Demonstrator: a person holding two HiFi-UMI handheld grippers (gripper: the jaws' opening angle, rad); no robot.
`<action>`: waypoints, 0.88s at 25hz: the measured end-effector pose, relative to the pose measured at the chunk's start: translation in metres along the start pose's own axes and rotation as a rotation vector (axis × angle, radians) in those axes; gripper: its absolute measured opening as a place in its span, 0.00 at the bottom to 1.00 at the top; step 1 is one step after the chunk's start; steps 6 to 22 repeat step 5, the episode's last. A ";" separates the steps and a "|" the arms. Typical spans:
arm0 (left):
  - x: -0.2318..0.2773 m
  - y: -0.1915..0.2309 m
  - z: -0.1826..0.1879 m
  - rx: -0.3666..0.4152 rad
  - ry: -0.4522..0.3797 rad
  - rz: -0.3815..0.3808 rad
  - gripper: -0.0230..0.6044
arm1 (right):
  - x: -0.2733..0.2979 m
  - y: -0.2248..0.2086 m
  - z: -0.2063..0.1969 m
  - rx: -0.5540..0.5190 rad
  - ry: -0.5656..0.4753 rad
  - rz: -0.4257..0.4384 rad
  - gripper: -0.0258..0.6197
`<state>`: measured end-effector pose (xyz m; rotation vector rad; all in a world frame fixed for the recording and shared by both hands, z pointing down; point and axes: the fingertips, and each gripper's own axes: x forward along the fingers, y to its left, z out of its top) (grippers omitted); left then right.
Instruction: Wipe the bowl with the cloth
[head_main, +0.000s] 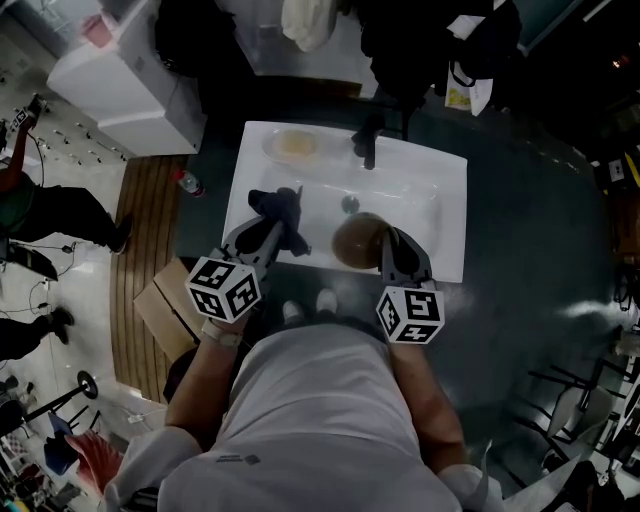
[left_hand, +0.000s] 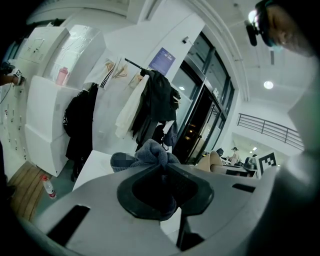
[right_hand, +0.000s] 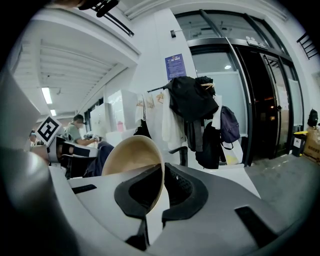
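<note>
R gripper (right_hand: 162, 192) | jaws pinch bowl (right_hand: 132, 160) rim | bowl tilted, opening facing left

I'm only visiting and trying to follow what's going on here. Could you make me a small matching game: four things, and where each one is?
Things:
1. cloth
2. bowl
3. faucet
4. shallow dish

Places:
A. gripped by its rim in the right gripper
B. on the back left corner of the sink
C. bunched in the left gripper
D. at the middle of the sink's back edge

Pairs: 1-C, 2-A, 3-D, 4-B
</note>
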<state>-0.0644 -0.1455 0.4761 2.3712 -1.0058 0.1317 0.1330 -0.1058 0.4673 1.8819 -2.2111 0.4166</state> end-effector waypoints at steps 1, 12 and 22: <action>-0.001 0.000 0.000 -0.001 -0.001 0.000 0.10 | 0.000 0.001 0.000 -0.001 0.001 0.000 0.09; -0.004 -0.002 -0.003 -0.004 -0.003 -0.003 0.10 | -0.002 0.001 -0.003 0.003 0.007 -0.007 0.09; -0.004 -0.002 -0.003 -0.004 -0.003 -0.003 0.10 | -0.002 0.001 -0.003 0.003 0.007 -0.007 0.09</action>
